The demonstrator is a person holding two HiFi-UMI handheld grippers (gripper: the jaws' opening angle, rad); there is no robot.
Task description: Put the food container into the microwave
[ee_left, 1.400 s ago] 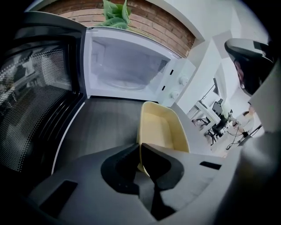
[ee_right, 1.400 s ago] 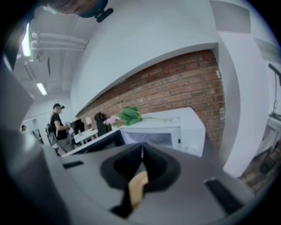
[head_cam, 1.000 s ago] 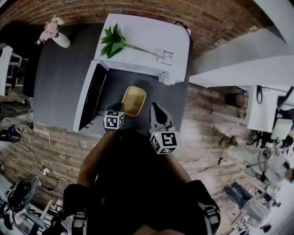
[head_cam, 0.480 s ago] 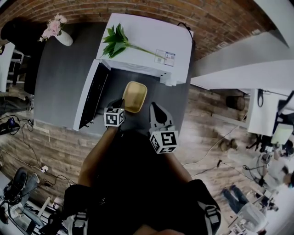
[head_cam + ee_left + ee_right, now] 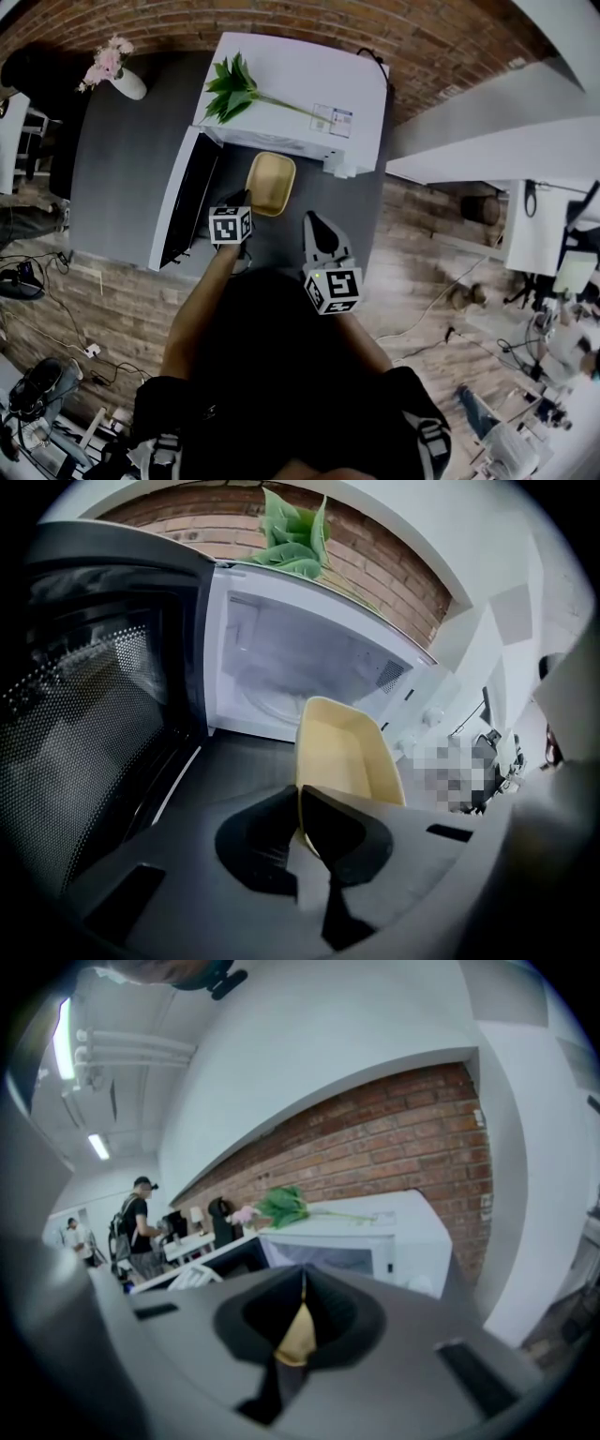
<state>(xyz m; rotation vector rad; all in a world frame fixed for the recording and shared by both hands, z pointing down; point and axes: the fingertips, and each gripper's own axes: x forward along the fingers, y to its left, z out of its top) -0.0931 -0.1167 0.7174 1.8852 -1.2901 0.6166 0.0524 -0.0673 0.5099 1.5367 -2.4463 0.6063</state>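
Observation:
A shallow yellow food container (image 5: 270, 182) hangs over the grey counter just in front of the white microwave (image 5: 300, 80). The microwave's dark door (image 5: 183, 202) stands swung open to the left. My left gripper (image 5: 241, 199) is shut on the container's near rim. In the left gripper view the container (image 5: 342, 757) sticks out past the left gripper (image 5: 300, 808) toward the empty white cavity (image 5: 281, 658). My right gripper (image 5: 319, 230) hovers to the right of the container, apart from it, jaws together and holding nothing. Through the right gripper (image 5: 302, 1283) a bit of yellow shows.
A green leafy stem (image 5: 230, 86) lies on the microwave's top. A white vase of pink flowers (image 5: 112, 67) stands at the far left of the grey counter (image 5: 122, 169). A brick wall runs behind. Cables lie on the wooden floor, and a person (image 5: 141, 1232) stands in the distance.
The left gripper has carried the yellow container a little farther toward the microwave's opening. The right gripper has kept its place.

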